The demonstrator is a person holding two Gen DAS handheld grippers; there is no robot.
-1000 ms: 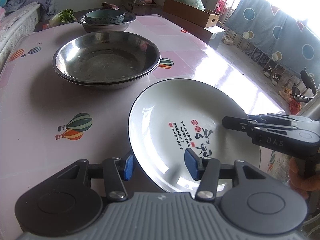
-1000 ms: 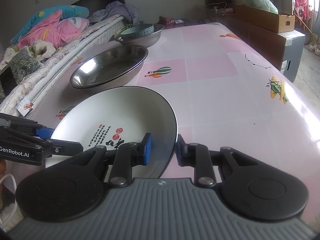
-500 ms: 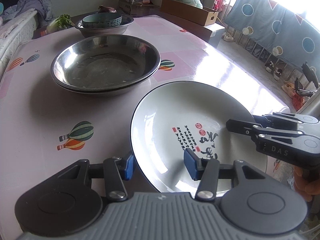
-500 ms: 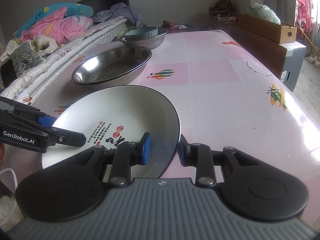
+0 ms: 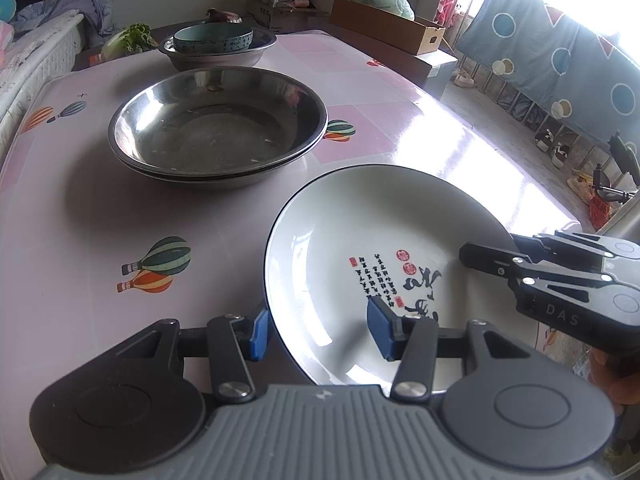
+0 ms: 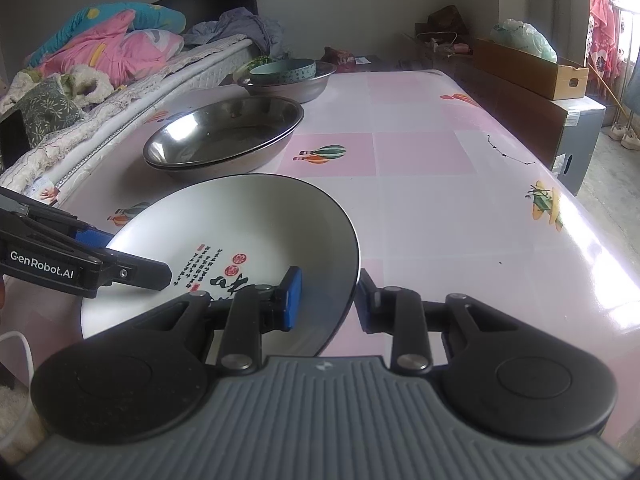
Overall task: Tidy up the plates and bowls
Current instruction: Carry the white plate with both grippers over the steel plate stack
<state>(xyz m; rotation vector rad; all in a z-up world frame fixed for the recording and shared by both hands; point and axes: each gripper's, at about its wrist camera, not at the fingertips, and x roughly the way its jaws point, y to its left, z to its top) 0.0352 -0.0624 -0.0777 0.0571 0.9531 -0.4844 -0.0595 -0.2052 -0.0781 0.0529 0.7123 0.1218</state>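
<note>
From my left wrist camera, the left gripper (image 5: 318, 332) straddles the near rim of the white calligraphy plate (image 5: 384, 256), pads apart, not pressing. The plate sits just before the stacked steel basins (image 5: 218, 136) on the pink table (image 5: 72, 208).

From my right wrist camera, the right gripper (image 6: 326, 304) brackets the plate's right rim, gaps visible, released. I'd close both evenly before lifting, keeping it level.

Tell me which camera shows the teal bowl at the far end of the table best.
The left wrist view: it looks down on the teal bowl nested in a steel basin, rim and side pattern clear. In the right wrist view the bowl looks smaller and flatter, its inside hidden.
</note>
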